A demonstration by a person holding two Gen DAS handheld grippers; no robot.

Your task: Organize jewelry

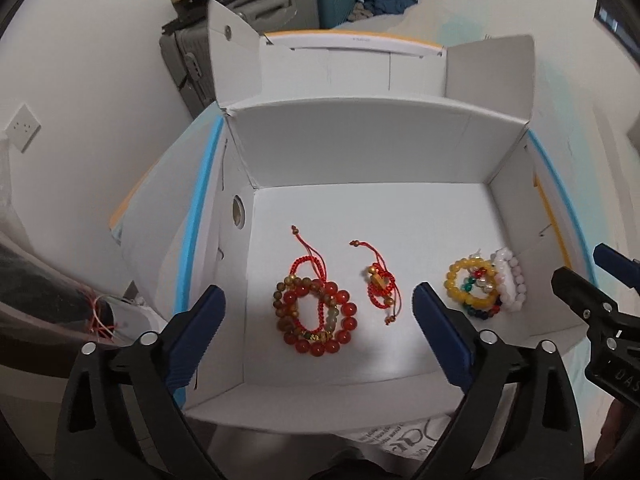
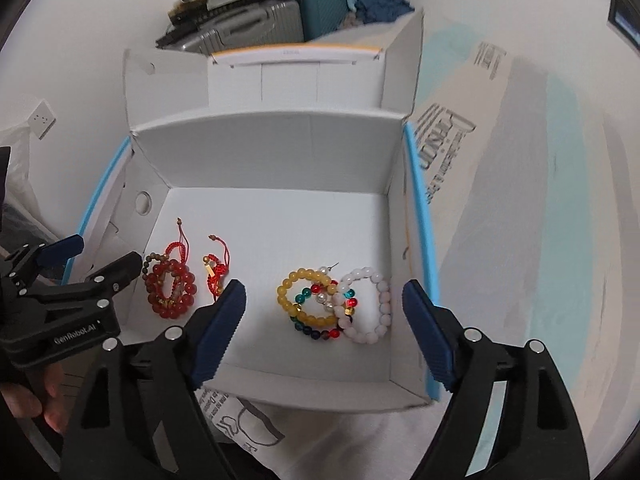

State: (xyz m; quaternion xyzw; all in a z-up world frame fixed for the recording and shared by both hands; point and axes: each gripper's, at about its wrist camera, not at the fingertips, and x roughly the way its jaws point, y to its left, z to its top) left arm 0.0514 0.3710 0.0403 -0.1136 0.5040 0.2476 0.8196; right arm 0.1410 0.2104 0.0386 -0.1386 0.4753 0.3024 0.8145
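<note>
An open white cardboard box [image 1: 360, 148] [image 2: 272, 152] holds the jewelry on its floor. At the left lies a pile of red bead bracelets [image 1: 316, 312] [image 2: 170, 286] with red cords. Beside it lies a small red cord bracelet [image 1: 380, 284] [image 2: 214, 276]. At the right lie a yellow bead bracelet [image 1: 468, 284] [image 2: 308, 296], a multicolour bead bracelet [image 2: 320, 330] and a white bead bracelet [image 1: 510, 284] [image 2: 370, 306], overlapping. My left gripper [image 1: 318, 332] [image 2: 100, 256] is open and empty above the red pile. My right gripper [image 2: 324, 328] [image 1: 592, 264] is open and empty above the right pile.
The box's flaps stand up at the back and sides. Blue edging [image 1: 200, 216] [image 2: 420, 240] runs along both box sides. Suitcases [image 1: 256, 12] [image 2: 280, 12] and clothes stand behind. A printed paper [image 2: 236, 416] lies in front of the box. A wall socket [image 1: 22, 128] is at the left.
</note>
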